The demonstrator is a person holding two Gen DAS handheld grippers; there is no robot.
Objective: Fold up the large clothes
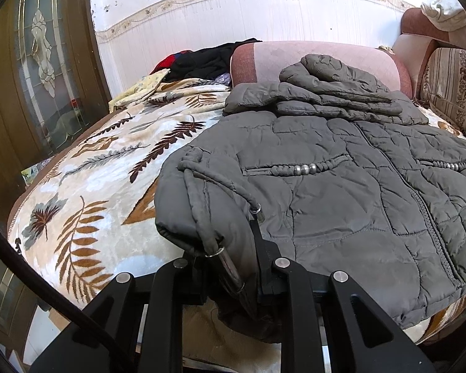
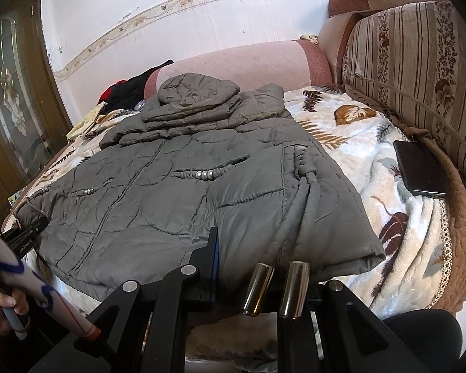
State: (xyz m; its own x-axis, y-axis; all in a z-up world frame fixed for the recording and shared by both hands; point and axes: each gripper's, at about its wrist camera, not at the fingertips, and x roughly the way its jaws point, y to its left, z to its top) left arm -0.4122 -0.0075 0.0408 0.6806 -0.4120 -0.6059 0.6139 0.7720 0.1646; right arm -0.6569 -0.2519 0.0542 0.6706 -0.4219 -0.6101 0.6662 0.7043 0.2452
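Now, your biggest surface is the sofa bed under its cream plush blanket printed with brown fern leaves [image 1: 87, 168], and most of it is taken by the grey quilted padded jacket [image 1: 341, 192], lying front-up with the zip closed, the hood and sleeves already folded onto the chest at the far end by the pink bolster [image 1: 320, 59].

You have the hem at both near corners. Your left tongs [image 1: 233, 267] are together, clamped on the left hem corner, with the grey drawstring cords [image 1: 208, 183] bunched over that fold. Your right tongs [image 2: 230, 267] are clamped on the hem near the right corner; the two metal cord ends [image 2: 276, 289] dangle just in front of them.

The risk, as I judge it, is in the padding: it is thick and slick, so a shallow pinch may slip loose on one side as you carry the hem toward the collar, leaving the fold skewed. The loose cords could also snag in a linkage or get trapped inside the fold. On the right, the black phone [image 2: 419, 168] lies on the blanket near the striped cushion [image 2: 413, 71], apart from the jacket; dragging the blanket could shift it.
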